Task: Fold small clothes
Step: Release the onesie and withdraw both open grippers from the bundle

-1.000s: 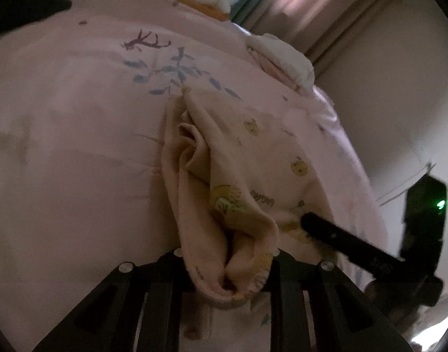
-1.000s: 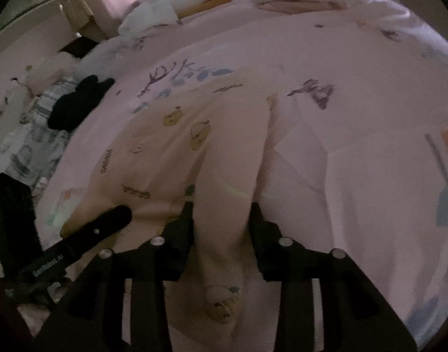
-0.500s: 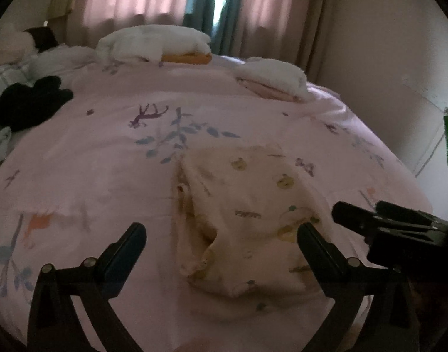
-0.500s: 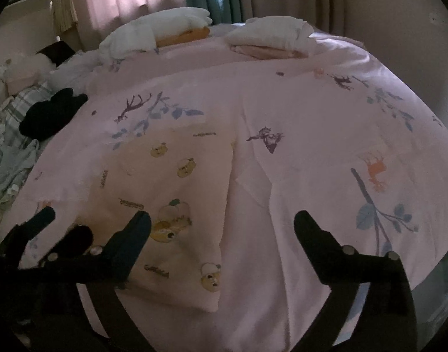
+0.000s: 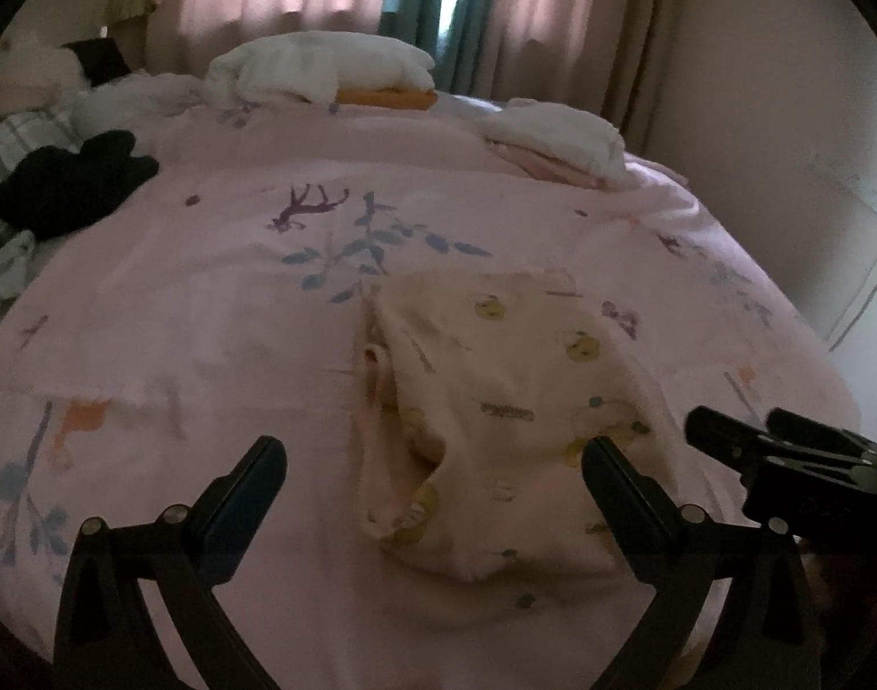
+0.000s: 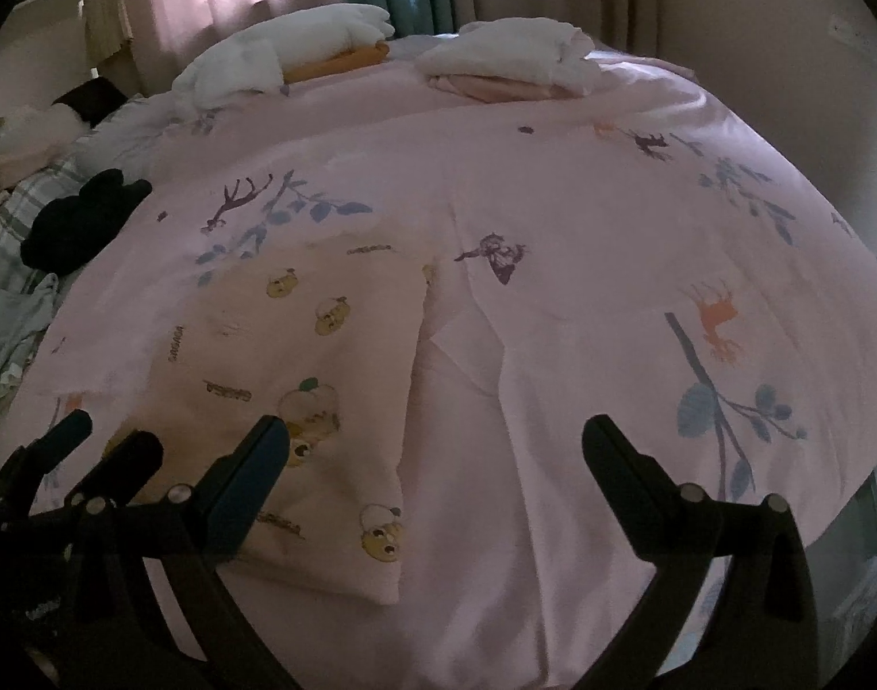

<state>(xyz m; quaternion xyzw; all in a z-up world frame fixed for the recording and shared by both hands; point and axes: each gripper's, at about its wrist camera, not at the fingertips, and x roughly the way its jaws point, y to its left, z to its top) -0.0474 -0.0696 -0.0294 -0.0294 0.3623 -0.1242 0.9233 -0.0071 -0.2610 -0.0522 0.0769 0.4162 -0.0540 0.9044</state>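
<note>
Now both grippers, left (image 5: 433,460) and right (image 6: 433,443), stand wide, empty, having just opened. Only the left view shows the garment's (image 5: 507,402) bunched edge; the right shows it (image 6: 323,374) flat on the bedspread (image 6: 582,230).

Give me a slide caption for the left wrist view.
Left claw open above a folded cream bear-print garment on the pink bedspread, right claw alongside.

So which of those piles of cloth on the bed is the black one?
The dark bundle at the bed's left edge, beside plaid fabric. The two piles near the curtains are white.
</note>
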